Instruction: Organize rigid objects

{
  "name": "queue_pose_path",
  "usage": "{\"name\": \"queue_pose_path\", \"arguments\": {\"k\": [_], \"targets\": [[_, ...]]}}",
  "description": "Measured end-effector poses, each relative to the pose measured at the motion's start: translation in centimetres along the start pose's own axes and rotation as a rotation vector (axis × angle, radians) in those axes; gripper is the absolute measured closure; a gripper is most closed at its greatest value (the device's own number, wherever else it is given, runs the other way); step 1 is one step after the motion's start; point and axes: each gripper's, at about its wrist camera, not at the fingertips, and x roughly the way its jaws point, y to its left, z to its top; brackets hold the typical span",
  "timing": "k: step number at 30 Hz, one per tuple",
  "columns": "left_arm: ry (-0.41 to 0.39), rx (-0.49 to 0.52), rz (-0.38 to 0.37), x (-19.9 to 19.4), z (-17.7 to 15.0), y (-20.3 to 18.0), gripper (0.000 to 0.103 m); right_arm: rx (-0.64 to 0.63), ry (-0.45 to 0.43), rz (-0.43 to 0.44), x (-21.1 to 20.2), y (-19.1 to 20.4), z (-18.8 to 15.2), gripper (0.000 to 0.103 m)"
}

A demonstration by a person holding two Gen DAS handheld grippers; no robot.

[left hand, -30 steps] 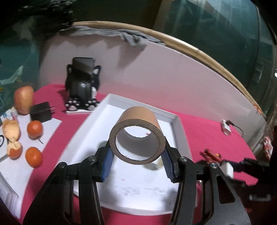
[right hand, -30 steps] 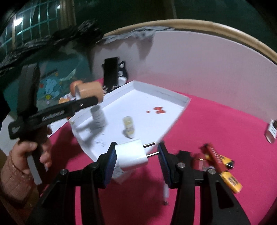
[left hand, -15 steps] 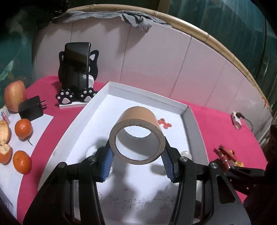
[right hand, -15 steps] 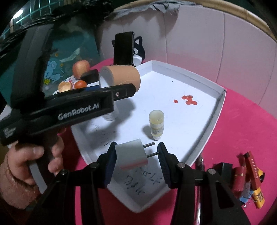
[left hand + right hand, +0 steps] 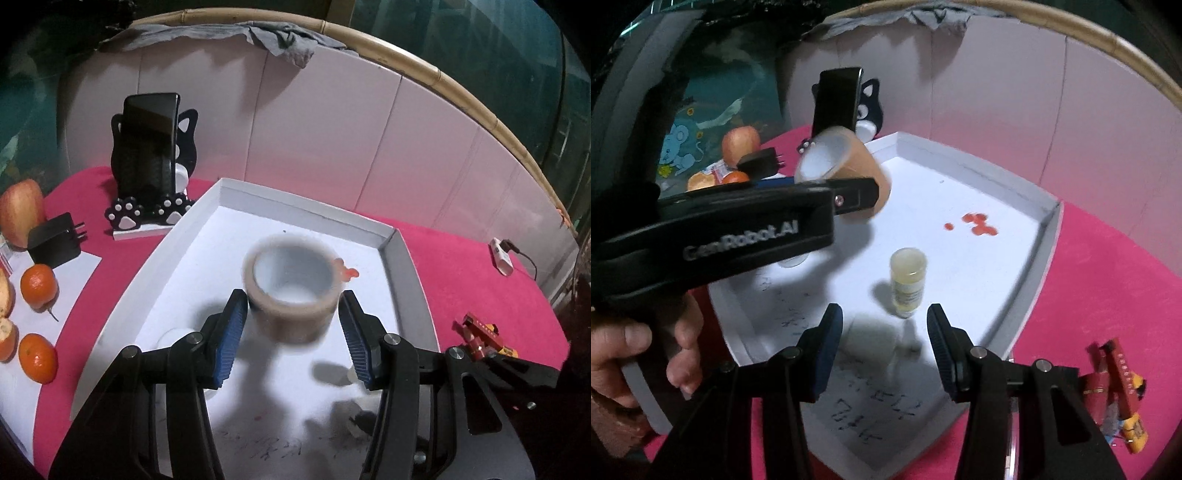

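Note:
A brown tape roll (image 5: 291, 291), blurred, is falling free between the open pads of my left gripper (image 5: 290, 332) above the white tray (image 5: 303, 206). It also shows in the right wrist view (image 5: 846, 173), tilted in mid-air past the left gripper's finger. My right gripper (image 5: 884, 347) is open and empty over the tray's near part; the white plug is a faint blur (image 5: 905, 350) beneath it. A small yellowish bottle (image 5: 908, 282) stands upright in the tray just beyond.
A phone on a black cat stand (image 5: 149, 162), a black charger (image 5: 55, 240), an apple (image 5: 20, 210) and oranges (image 5: 38, 284) lie left of the tray. Red and yellow items (image 5: 1115, 391) lie on the pink cloth at right. A white adapter with cable (image 5: 500, 256) sits far right.
Both grippers have opened. The tape roll has left the left gripper's pads and drops toward the tray. The white plug has left the right gripper.

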Motion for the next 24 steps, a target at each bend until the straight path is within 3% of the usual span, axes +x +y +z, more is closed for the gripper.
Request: {"name": "queue_pose_path", "arguments": {"k": [1, 2, 4, 7, 13, 24], "targets": [[-0.010, 0.002, 0.002, -0.2, 0.0, -0.1, 0.028, -0.003, -0.009, -0.016, -0.2, 0.0, 0.0, 0.021], [-0.029, 0.005, 0.011, -0.5, 0.1, -0.2, 0.019, -0.005, -0.023, -0.025, -0.5, 0.0, 0.0, 0.008], [-0.073, 0.011, 0.045, -1.3, 0.1, -0.3, 0.000, -0.013, -0.055, -0.044, -1.1, 0.0, -0.2, 0.001], [-0.119, 0.002, 0.076, -2.3, 0.1, -0.2, 0.000, -0.018, -0.085, -0.064, -1.9, 0.1, -0.5, 0.000], [-0.145, -0.019, 0.066, -3.6, -0.1, -0.2, 0.000, 0.002, -0.079, -0.083, -2.4, -0.2, -1.0, 0.000], [-0.171, -0.001, -0.043, -6.1, -1.2, -3.2, 0.000, 0.088, -0.113, -0.151, -5.2, -3.1, -3.3, 0.000]]}}
